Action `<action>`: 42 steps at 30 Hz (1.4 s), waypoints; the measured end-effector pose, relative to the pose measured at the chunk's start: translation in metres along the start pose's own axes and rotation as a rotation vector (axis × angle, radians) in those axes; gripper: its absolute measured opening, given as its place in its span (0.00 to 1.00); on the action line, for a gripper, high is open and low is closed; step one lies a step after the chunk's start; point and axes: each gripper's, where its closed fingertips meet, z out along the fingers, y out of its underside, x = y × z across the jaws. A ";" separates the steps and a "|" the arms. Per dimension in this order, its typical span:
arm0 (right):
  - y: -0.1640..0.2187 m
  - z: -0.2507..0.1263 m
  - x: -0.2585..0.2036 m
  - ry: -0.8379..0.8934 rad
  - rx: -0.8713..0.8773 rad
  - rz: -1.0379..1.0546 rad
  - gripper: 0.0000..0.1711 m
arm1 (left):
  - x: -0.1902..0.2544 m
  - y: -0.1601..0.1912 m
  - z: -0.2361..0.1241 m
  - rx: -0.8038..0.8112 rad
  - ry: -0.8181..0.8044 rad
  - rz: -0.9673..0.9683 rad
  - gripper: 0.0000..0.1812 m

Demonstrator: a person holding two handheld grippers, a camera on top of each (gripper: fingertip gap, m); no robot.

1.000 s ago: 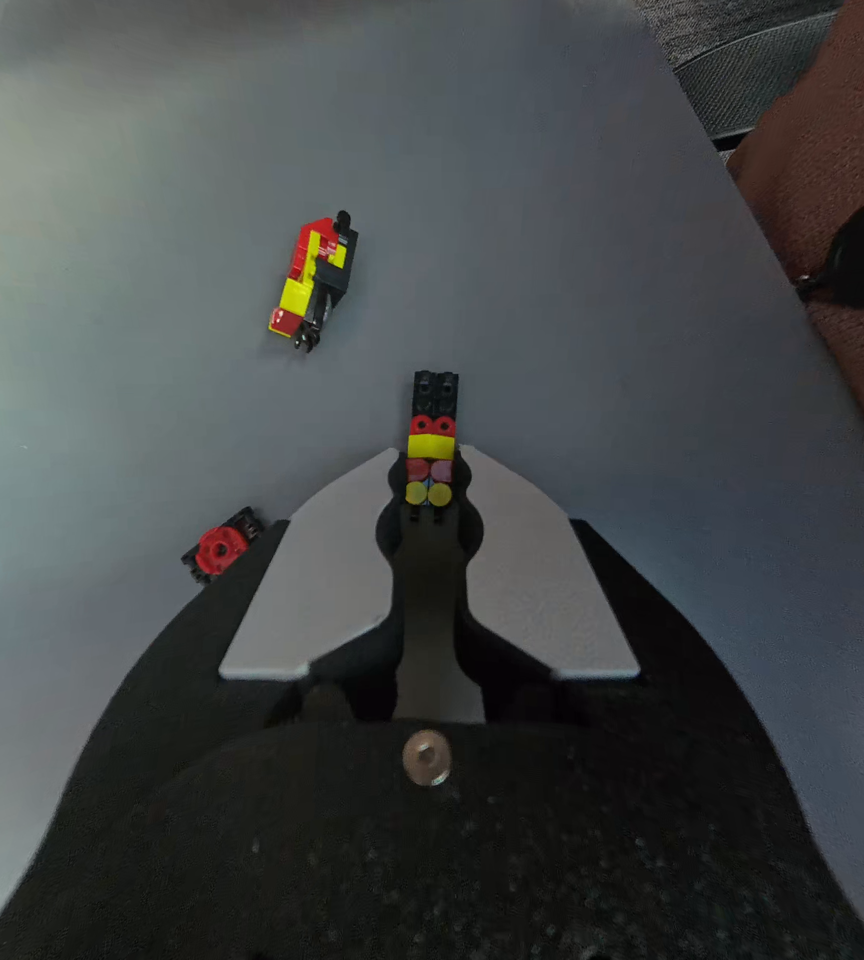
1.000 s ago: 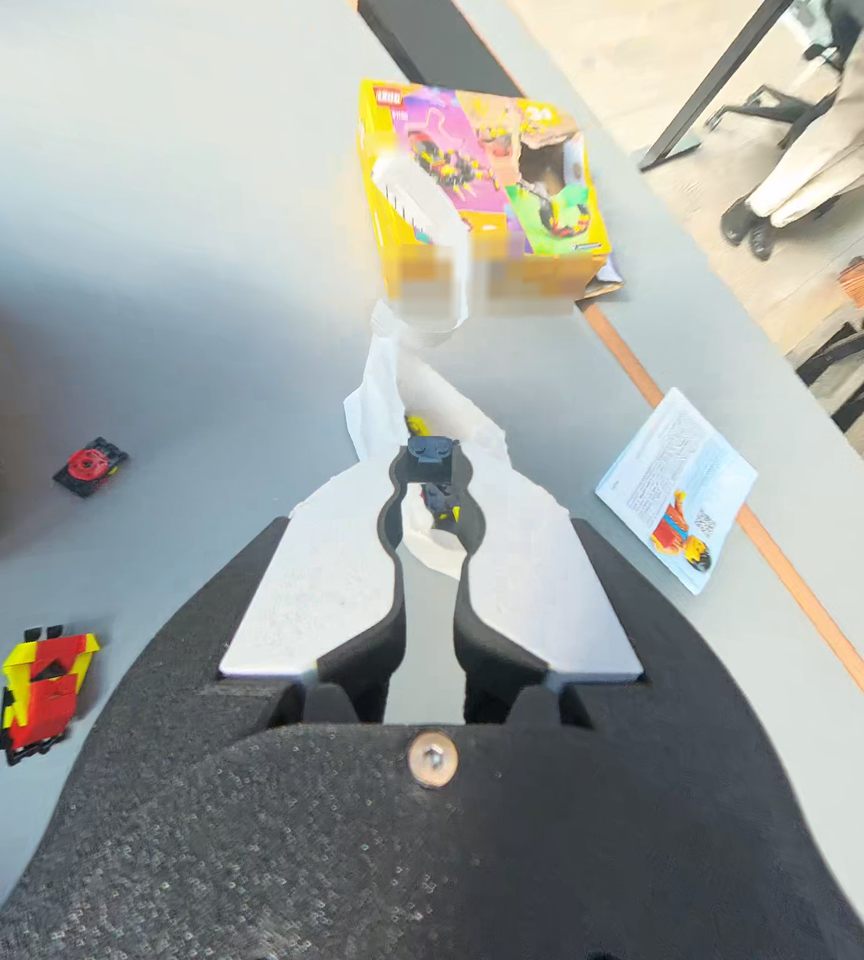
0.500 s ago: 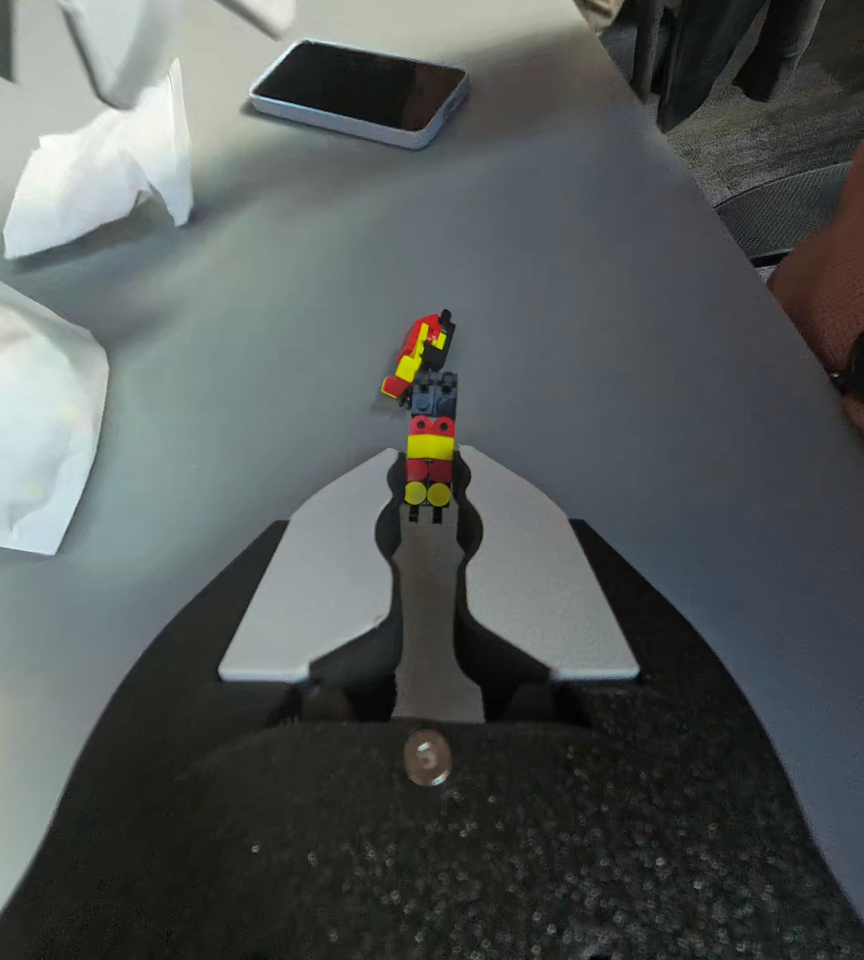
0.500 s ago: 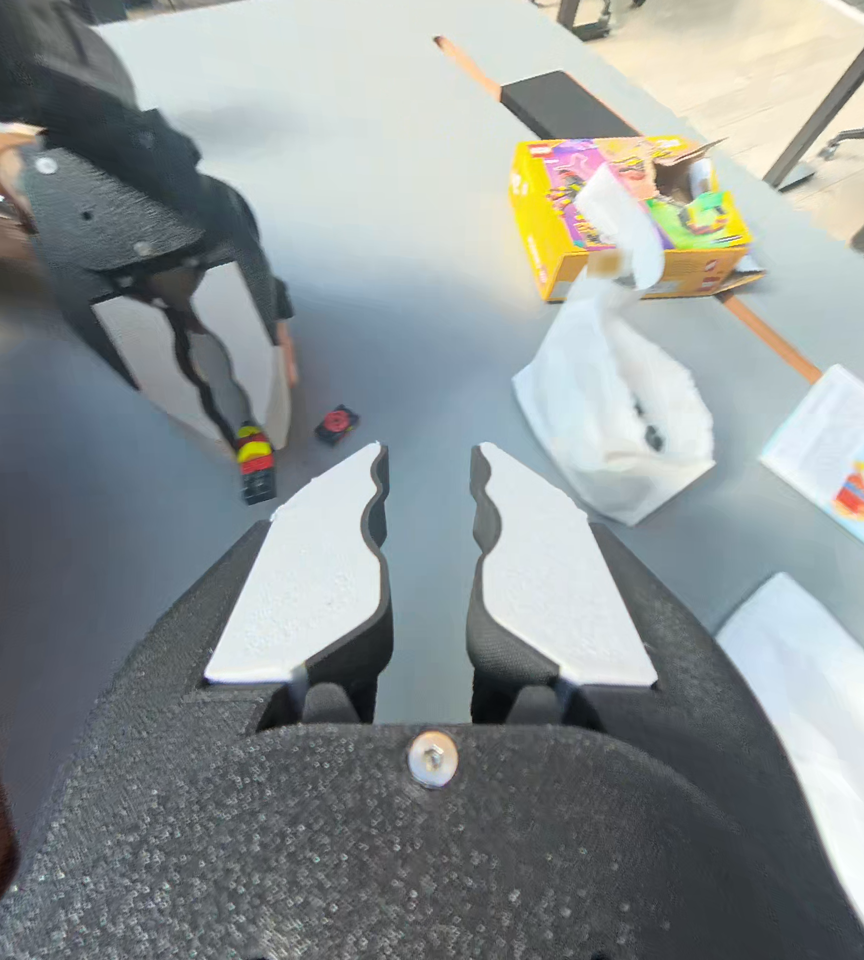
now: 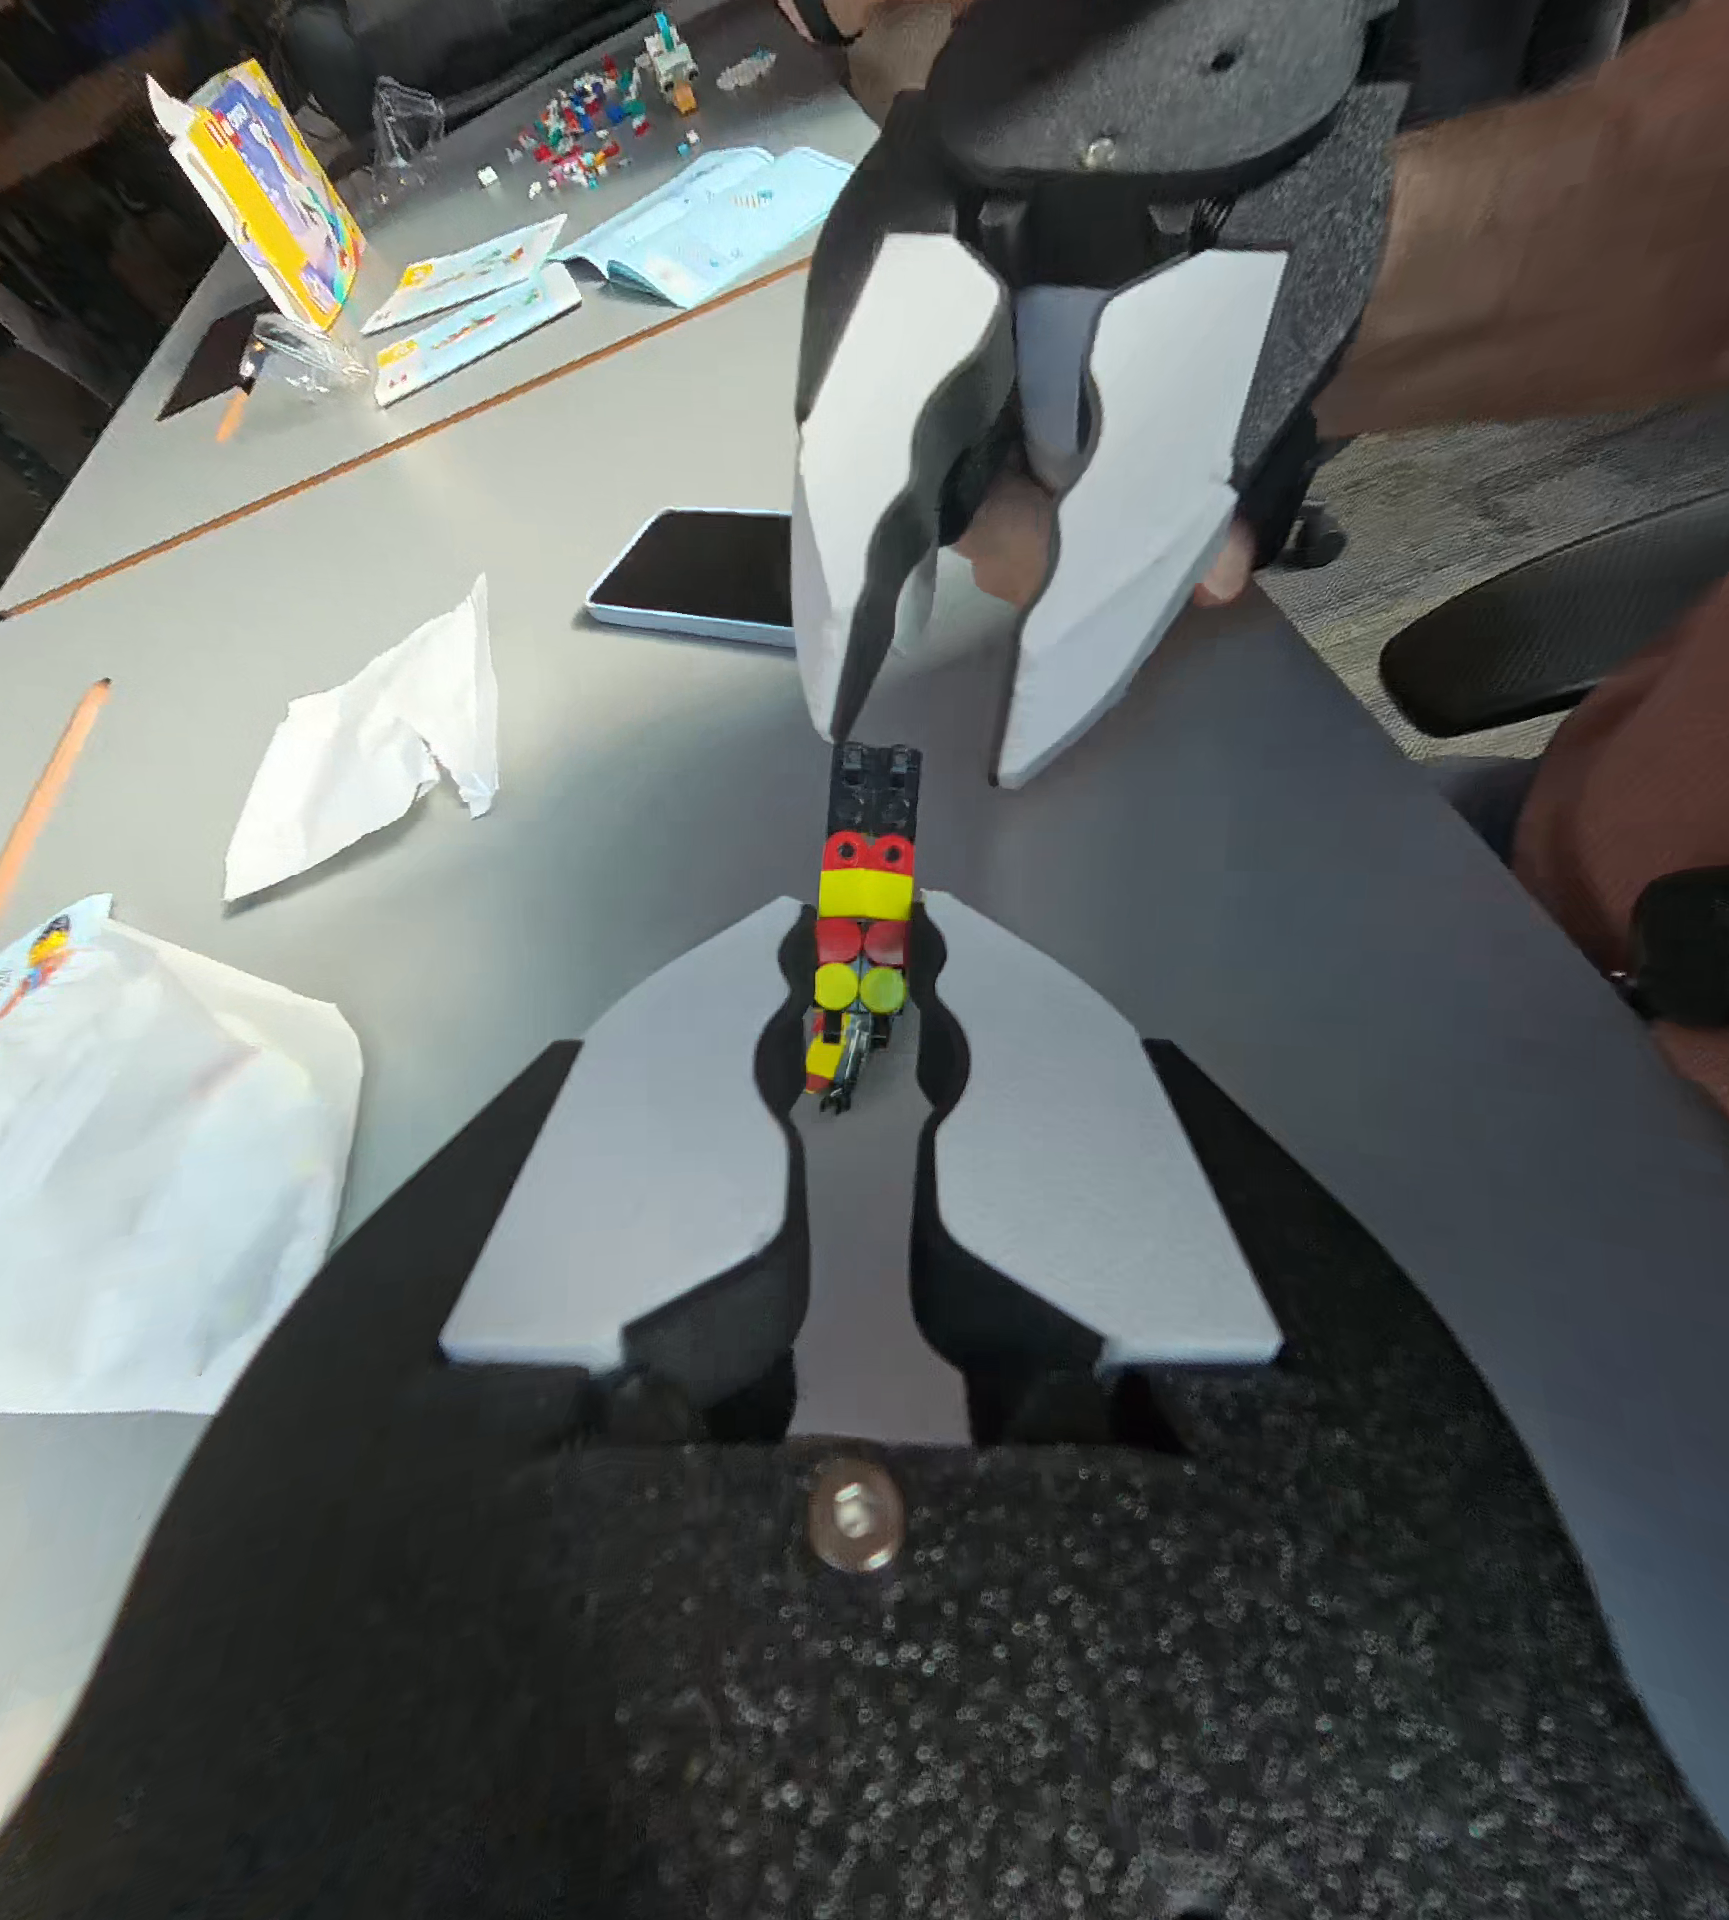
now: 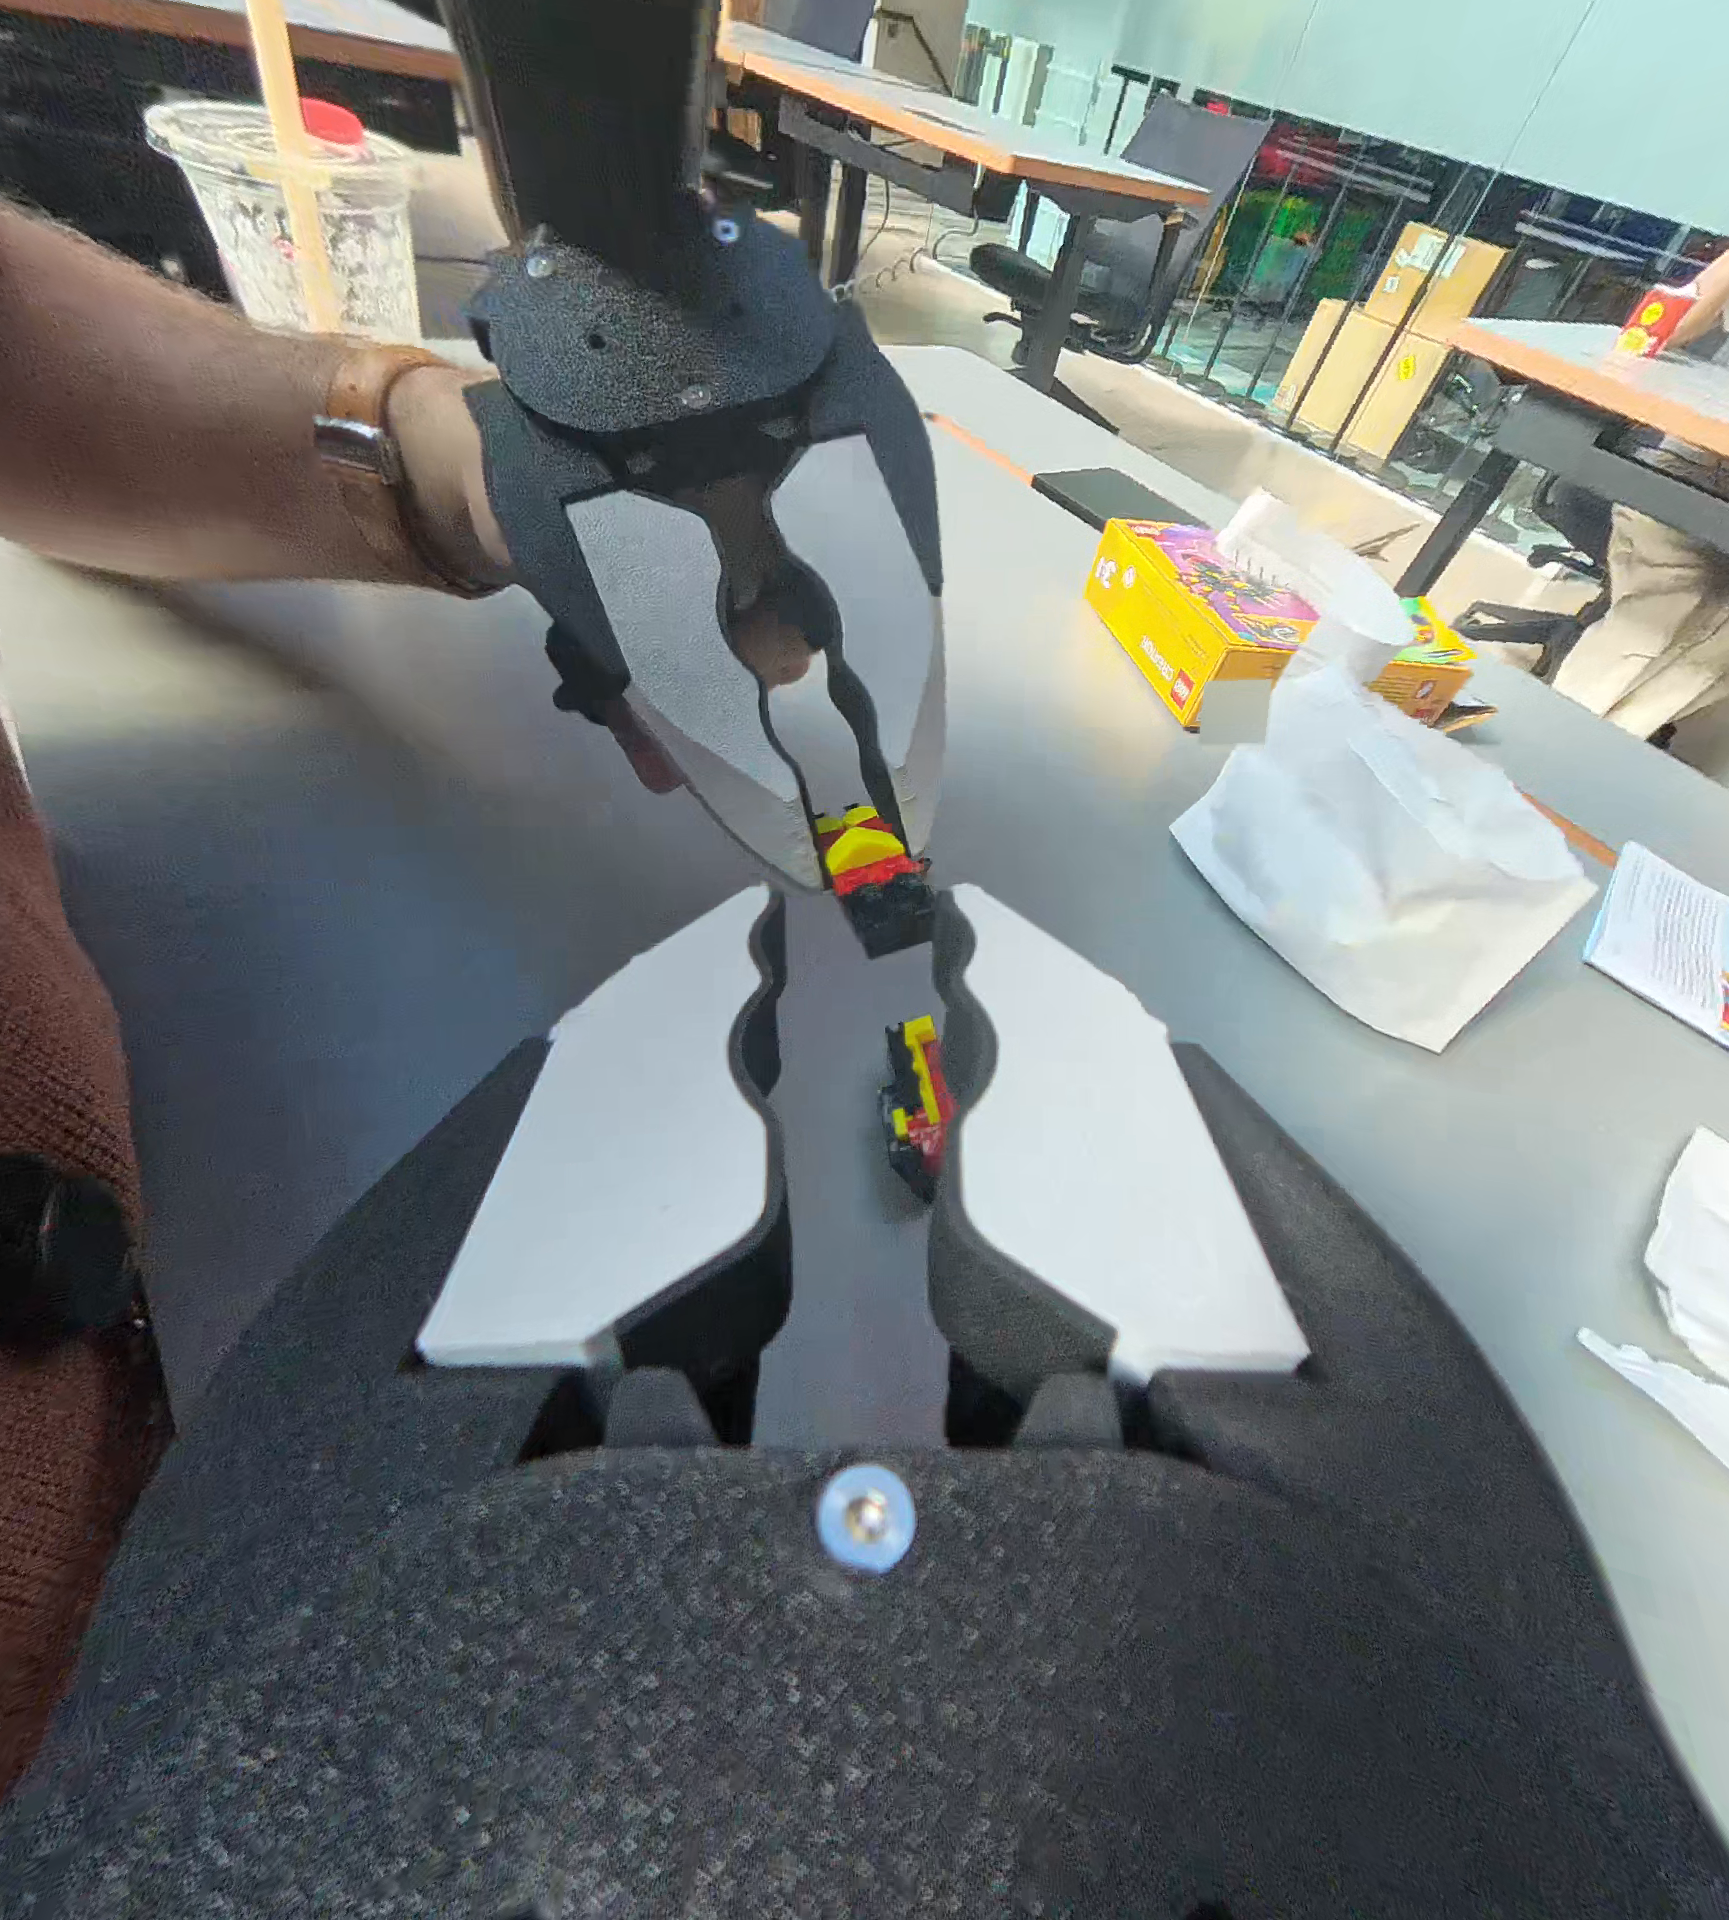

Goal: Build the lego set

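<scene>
L fingers (image 5: 862,935) clamp lego strip (image 5: 865,883); R fingers (image 6: 855,914) apart, flanking its black tip.

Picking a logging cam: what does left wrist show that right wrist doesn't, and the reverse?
Left wrist only: a phone face up, a pencil, and a far table with loose bricks and open booklets.

Right wrist only: a plastic cup behind the forearm, and a person seated at a distant desk.

Both: the left gripper shut on the brick strip, the open right gripper facing it, the second small assembly on the grey table, and white paper bags.
</scene>
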 end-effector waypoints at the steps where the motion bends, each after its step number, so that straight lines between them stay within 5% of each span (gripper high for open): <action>1: 0.002 0.000 0.000 -0.012 -0.017 -0.032 0.16 | 0.002 0.001 0.000 -0.004 0.044 -0.049 0.09; 11: 0.034 0.017 -0.017 -0.122 -0.179 -0.212 0.04 | 0.021 0.042 0.006 -0.211 0.207 -0.249 0.09; 21: 0.078 0.034 -0.049 -0.236 -0.418 -0.136 0.02 | 0.051 0.082 0.009 -0.416 0.213 -0.136 0.09; 40: 0.086 0.033 -0.053 -0.323 -0.787 -0.117 0.01 | 0.053 0.085 0.009 -0.433 0.221 -0.146 0.09; 42: 0.085 0.035 -0.053 -0.286 -0.698 -0.192 0.01 | 0.052 0.086 0.008 -0.430 0.210 -0.153 0.09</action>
